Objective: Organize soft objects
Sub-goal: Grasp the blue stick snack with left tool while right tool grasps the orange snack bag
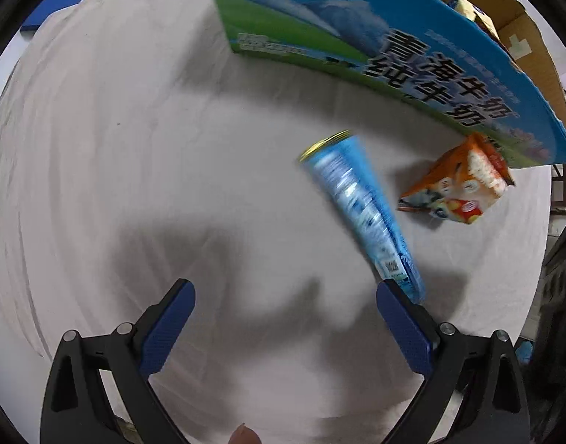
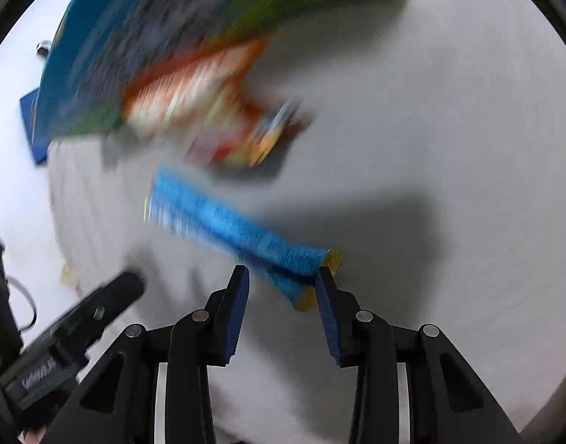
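Note:
A long blue snack packet (image 1: 360, 207) lies on the white cloth (image 1: 135, 148), its near end just past my left gripper's right finger. An orange snack bag (image 1: 460, 188) lies beyond it, against a blue and green milk carton box (image 1: 356, 37). My left gripper (image 1: 284, 288) is open and empty above the cloth. In the blurred right wrist view, the blue packet (image 2: 231, 229) lies just ahead of my right gripper (image 2: 283, 277), whose jaws are open; the packet's near end sits by the right fingertip. The orange bag (image 2: 209, 103) and the box (image 2: 135, 37) lie beyond.
A brown cardboard flap (image 1: 519, 33) rises behind the milk box. A blue pad (image 2: 33, 125) lies at the cloth's far left. The left gripper's black body (image 2: 72, 325) shows at the lower left of the right wrist view.

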A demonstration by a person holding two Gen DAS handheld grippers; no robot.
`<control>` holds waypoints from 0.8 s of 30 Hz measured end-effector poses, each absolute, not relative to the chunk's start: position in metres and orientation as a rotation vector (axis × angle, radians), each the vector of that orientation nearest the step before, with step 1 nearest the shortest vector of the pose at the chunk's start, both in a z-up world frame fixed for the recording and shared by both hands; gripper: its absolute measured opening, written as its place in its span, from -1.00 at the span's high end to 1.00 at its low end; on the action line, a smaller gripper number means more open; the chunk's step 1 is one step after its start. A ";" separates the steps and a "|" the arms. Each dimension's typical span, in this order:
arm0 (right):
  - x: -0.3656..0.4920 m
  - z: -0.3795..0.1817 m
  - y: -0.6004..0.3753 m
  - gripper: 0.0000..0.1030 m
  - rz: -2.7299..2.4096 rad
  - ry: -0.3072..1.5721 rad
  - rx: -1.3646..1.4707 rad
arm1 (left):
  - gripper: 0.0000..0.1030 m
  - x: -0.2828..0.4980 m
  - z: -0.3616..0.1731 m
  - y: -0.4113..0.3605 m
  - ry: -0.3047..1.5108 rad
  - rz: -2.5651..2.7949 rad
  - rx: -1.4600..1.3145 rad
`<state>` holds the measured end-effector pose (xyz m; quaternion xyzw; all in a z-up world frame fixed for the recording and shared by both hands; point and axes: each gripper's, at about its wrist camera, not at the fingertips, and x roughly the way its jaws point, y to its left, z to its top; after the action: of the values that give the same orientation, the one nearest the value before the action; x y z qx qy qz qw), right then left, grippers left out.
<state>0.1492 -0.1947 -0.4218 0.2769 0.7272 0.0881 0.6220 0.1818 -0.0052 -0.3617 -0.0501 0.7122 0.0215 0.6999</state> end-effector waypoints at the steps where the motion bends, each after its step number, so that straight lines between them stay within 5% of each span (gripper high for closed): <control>1: 0.145 -0.424 -0.185 0.23 0.231 1.686 0.646 | -0.95 0.182 -0.362 -0.001 1.585 0.051 -0.116; 6: 0.131 -0.414 -0.170 0.21 0.208 1.666 0.594 | -0.95 0.186 -0.367 0.013 1.583 0.018 -0.162; 8: 0.126 -0.401 -0.183 -0.03 0.149 1.608 0.586 | -0.95 0.188 -0.369 0.012 1.580 -0.007 -0.163; 10: 0.127 -0.389 -0.200 -0.53 0.083 1.562 0.583 | -0.95 0.192 -0.374 0.003 1.589 -0.046 -0.168; 11: 0.126 -0.383 -0.209 -0.57 0.047 1.542 0.576 | -0.95 0.196 -0.378 0.001 1.592 -0.062 -0.173; 24: 0.145 -0.355 -0.269 -0.58 -0.094 1.491 0.537 | -0.89 0.214 -0.430 -0.094 1.654 -0.052 -0.021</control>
<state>0.1454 -0.2694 -0.3553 0.2412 0.6698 -0.0421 0.7010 0.2143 -0.0943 -0.4298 -0.0093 0.7358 -0.0233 0.6767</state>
